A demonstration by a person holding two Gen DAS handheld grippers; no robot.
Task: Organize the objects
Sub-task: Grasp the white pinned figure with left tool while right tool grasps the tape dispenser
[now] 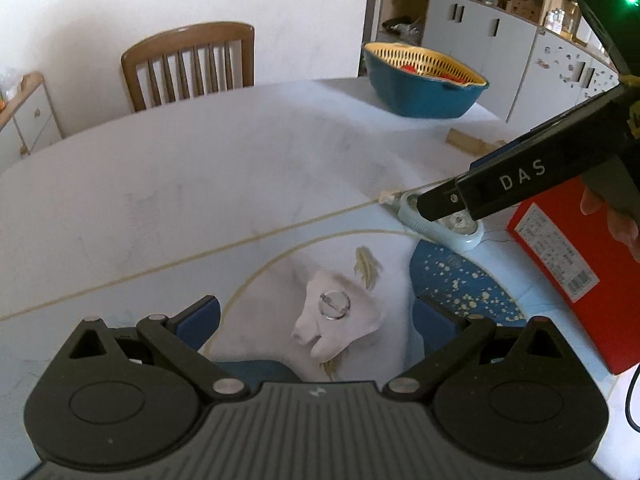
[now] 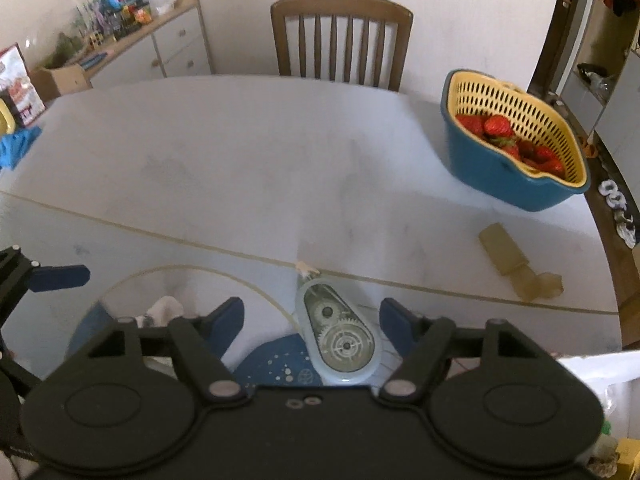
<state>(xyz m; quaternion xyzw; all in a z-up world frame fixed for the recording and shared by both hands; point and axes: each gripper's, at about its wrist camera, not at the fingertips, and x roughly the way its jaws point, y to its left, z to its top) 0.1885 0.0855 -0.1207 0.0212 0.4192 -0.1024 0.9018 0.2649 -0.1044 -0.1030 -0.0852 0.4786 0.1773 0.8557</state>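
Note:
A pale blue correction tape dispenser (image 2: 338,334) lies on the white table, its rear on a round blue speckled mat (image 2: 276,364). My right gripper (image 2: 312,318) is open, its blue fingers on either side of the dispenser without touching it. In the left wrist view the right gripper's finger (image 1: 444,202) sits over the dispenser (image 1: 440,228). My left gripper (image 1: 316,324) is open around a white horse-head piece (image 1: 340,320) with a clear disc on it, lying beside the mat (image 1: 464,284).
A blue basin with a yellow strainer of strawberries (image 2: 516,136) stands at the far right. A tan strip (image 2: 516,260) lies near the right edge. A red box (image 1: 568,256) stands right of the mat. A wooden chair (image 2: 340,36) is behind the table.

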